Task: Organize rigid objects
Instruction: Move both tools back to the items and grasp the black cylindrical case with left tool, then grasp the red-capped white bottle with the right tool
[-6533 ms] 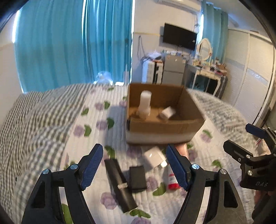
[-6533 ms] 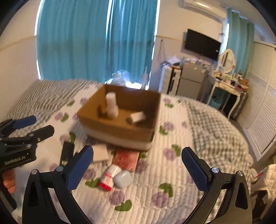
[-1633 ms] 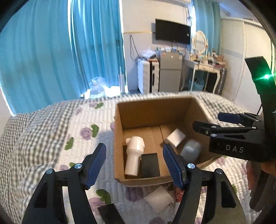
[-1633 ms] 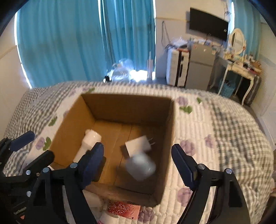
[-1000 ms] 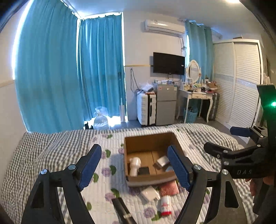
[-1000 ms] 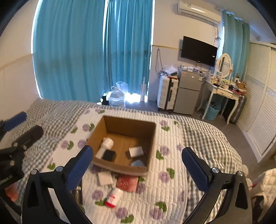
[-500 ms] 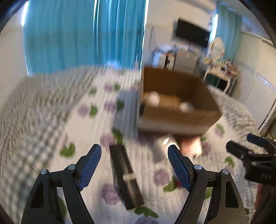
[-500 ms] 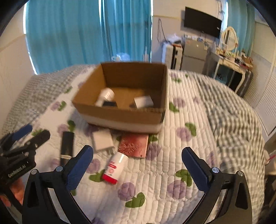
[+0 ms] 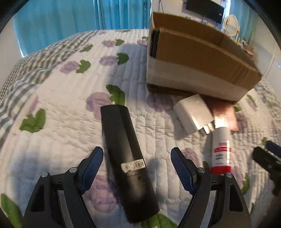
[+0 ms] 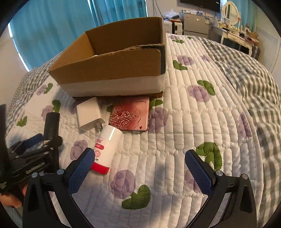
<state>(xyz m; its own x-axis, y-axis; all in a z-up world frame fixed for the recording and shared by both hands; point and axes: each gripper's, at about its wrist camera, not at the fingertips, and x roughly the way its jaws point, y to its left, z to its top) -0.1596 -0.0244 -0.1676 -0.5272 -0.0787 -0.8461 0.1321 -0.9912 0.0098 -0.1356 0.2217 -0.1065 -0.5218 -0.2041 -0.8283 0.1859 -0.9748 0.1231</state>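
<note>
A long black case (image 9: pixel 127 157) lies on the quilt, and my open left gripper (image 9: pixel 137 164) straddles its near half, jaws on either side without touching. The case also shows in the right wrist view (image 10: pixel 51 129). A white charger (image 9: pixel 193 113) (image 10: pixel 88 113), a white and red bottle (image 9: pixel 221 149) (image 10: pixel 106 150) and a pink rose-patterned case (image 10: pixel 130 115) (image 9: pixel 224 115) lie before the cardboard box (image 9: pixel 196 56) (image 10: pixel 112 66). My right gripper (image 10: pixel 140 166) is open and empty, low over the quilt just right of the bottle.
The flowered quilt (image 10: pixel 202 122) covers the bed, with a grey checked blanket (image 10: pixel 254 79) at its right. Blue curtains (image 9: pixel 70 15) hang behind. Drawers and a dresser with a mirror (image 10: pixel 230 10) stand at the far right.
Both grippers have dropped close to the quilt. My left gripper now straddles the black case. My right gripper has come down beside the bottle.
</note>
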